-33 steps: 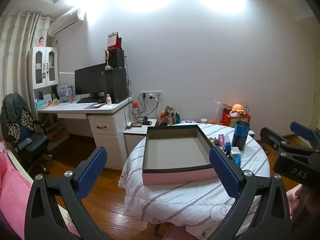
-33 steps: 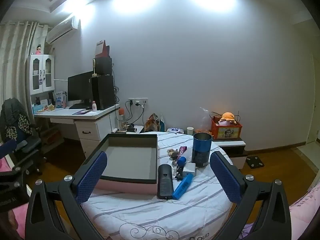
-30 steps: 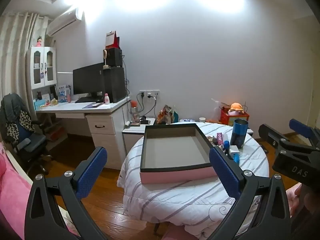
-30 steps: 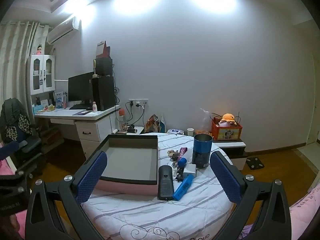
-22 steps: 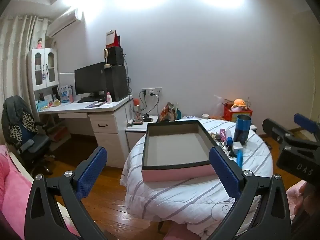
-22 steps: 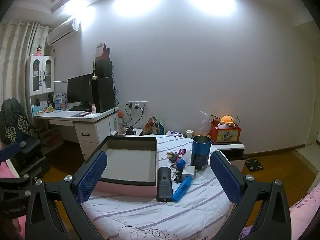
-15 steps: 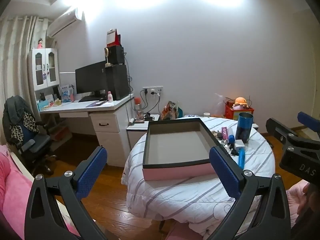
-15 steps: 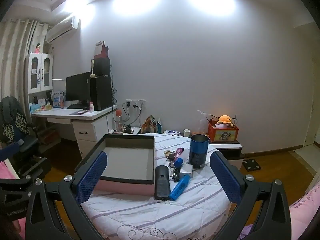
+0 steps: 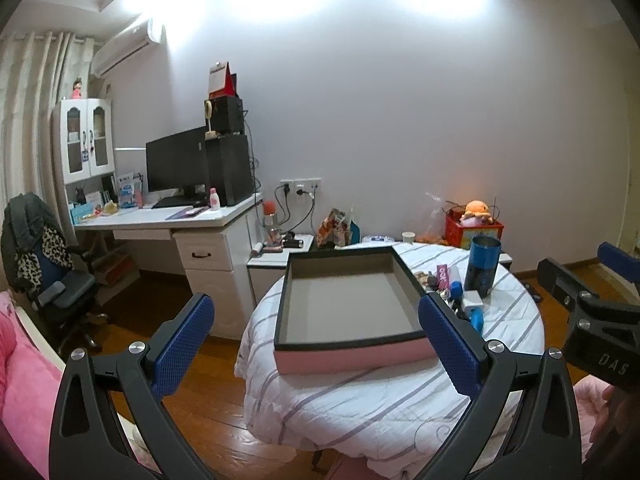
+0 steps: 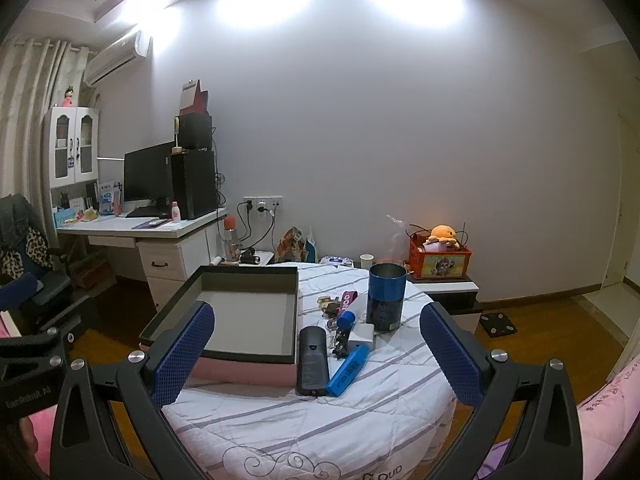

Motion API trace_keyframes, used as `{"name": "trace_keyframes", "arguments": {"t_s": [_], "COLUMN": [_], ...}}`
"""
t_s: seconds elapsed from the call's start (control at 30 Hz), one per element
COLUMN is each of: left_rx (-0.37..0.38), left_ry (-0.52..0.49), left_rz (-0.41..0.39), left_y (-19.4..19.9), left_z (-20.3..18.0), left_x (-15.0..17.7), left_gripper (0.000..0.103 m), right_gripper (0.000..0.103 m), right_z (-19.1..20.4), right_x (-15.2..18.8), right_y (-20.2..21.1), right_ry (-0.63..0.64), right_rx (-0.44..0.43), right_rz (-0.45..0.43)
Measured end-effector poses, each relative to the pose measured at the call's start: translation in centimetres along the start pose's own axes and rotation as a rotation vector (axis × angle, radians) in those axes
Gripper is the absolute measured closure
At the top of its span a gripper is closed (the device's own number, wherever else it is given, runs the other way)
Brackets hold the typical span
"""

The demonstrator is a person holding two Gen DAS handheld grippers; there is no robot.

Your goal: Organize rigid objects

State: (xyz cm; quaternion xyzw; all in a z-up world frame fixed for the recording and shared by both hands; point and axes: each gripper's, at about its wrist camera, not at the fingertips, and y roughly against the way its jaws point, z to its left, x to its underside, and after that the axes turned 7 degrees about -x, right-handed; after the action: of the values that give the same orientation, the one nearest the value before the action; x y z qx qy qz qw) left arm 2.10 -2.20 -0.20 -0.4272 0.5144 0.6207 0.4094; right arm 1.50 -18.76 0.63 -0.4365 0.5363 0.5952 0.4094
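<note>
Remote [image 10: 312, 361], marker [image 10: 347, 370] and cup [image 10: 386, 297] sit mid-frame beside the empty box [image 10: 256, 324]; both hand-held grippers [image 9: 316, 340] [image 10: 316, 344] spread wide, ready to sort.

Tray [image 10: 244, 320] on the round desk [image 10: 384, 416], remote [image 10: 312, 364] just right of the tray, marker [image 10: 348, 370] beside the remote, cup [image 10: 386, 298] behind the marker, adapter [image 10: 362, 336] before the cup.

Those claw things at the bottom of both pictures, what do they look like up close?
Each is a two-finger handheld tool. The left gripper and right gripper both have black plastic arms with triangular cut-outs and silver screws, tipped with blue dimpled pads. Seen from the left view, the right gripper's black body carries white letters, "DAS".
</note>
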Motion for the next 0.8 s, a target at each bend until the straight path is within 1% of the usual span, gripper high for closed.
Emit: {"name": "trace_keyframes", "arguments": {"t_s": [0.17, 0.23, 0.27, 0.33, 0.43, 0.57, 0.67, 0.8], "left_rx": [-0.006, -0.010, -0.010, -0.004, 0.017, 0.016, 0.004, -0.002], "left_ry": [-0.003, 0.014, 0.030, 0.066, 0.097, 0.059, 0.050, 0.038], "left_rz": [-0.025, -0.026, -0.027, -0.026, -0.022, -0.016, -0.001, 0.008], "left_y": [-0.2, -0.4, -0.4, -0.4, -0.2, -0.2, -0.5, -0.9], "left_z": [-0.5, -0.5, -0.4, -0.2, -0.1, -0.6, -0.8, -0.9], "left_x": [-2.2, -3.0, -3.3, -3.4, -2.7, -1.9, -1.5, -1.2], "left_gripper": [0.000, 0.000, 0.000, 0.000, 0.000, 0.000, 0.000, 0.000], "right_gripper": [0.000, 0.000, 0.000, 0.000, 0.000, 0.000, 0.000, 0.000], "right_z": [-0.7, -1.1, -1.2, -1.2, -1.0, -0.7, -0.8, -1.3], "right_x": [-1.7, -2.8, -3.4, -3.7, -3.2, -1.8, -1.2, -0.9], "right_y": [-0.4, -0.6, -0.9, -1.0, -1.0, -1.2, -1.2, -1.0], "right_ry": [-0.004, -0.012, -0.018, -0.027, -0.033, -0.019, -0.010, -0.027], "right_rx": [0.008, 0.013, 0.018, 0.020, 0.033, 0.023, 0.036, 0.031], "right_rz": [-0.008, -0.020, -0.012, -0.015, -0.021, 0.003, 0.018, 0.019]}}
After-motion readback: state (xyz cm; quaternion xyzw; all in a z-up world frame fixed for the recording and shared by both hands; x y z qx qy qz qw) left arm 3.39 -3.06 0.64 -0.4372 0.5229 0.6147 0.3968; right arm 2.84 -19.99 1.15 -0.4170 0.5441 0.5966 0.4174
